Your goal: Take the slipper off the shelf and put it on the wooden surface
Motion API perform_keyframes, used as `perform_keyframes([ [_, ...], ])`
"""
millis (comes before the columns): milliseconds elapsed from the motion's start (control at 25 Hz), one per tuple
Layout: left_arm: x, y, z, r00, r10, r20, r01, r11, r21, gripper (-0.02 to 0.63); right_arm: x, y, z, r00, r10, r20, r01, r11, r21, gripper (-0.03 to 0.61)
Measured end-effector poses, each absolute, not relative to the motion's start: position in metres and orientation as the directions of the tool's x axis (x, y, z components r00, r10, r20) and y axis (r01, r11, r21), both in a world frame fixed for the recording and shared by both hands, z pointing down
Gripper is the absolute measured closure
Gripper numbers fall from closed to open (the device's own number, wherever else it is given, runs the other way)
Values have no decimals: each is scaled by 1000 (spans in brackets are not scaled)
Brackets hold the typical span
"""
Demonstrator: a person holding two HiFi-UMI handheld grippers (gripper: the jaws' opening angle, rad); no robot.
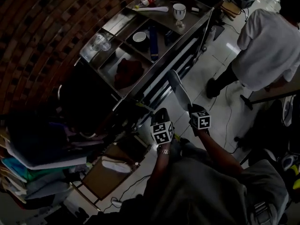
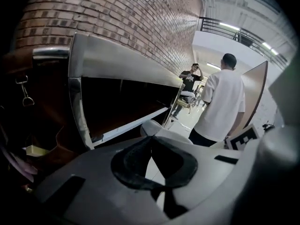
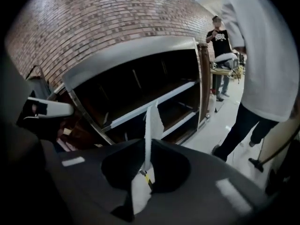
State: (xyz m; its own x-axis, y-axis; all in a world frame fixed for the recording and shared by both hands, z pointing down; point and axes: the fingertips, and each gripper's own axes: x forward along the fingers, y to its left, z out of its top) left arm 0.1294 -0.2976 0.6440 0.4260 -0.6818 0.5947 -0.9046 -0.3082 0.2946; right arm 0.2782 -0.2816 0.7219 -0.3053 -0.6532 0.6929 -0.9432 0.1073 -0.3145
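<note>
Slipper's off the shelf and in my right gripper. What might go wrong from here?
1. The right gripper pinches the thin slipper near one end, most of it standing free beyond the fingers; it may pivot or slip out on a quick move.
2. A person in a white shirt stands close on the right; a wide swing might hit them.

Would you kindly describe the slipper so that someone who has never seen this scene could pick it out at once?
Find the metal shelf unit against the brick wall; just in front of it, over the pale floor, are two grippers. The slipper is the flat, pale grey piece sticking up from the shut right gripper; the left gripper beside it holds nothing.
</note>
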Motion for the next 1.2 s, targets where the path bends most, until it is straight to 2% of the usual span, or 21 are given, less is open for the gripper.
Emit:
perform_keyframes([
  [280, 159, -250, 609, 356, -726, 589, -933, -239, 269, 611, 249, -262, 656, -411, -658, 631, -904, 208, -373, 551],
  [640, 141, -171, 591, 229, -785, 575, -967, -118, 224, 611, 198, -189, 610, -577, -591, 563, -817, 433, -382, 551],
  [840, 40, -105, 583, -17, -813, 582, -980, 128, 151, 611, 115, -137, 611, -694, -468, 547, -707, 584, -398, 551],
  [1000, -53, -30, 581, -200, -787, 583, -927, 344, 147, 611, 57, -68, 611, -749, -352, 562, -619, 675, -402, 551],
  [1200, -141, 49, 579, -311, -768, 561, -863, 475, 171, 611, -38, 14, 618, -792, -203, 576, -491, 773, -402, 551],
])
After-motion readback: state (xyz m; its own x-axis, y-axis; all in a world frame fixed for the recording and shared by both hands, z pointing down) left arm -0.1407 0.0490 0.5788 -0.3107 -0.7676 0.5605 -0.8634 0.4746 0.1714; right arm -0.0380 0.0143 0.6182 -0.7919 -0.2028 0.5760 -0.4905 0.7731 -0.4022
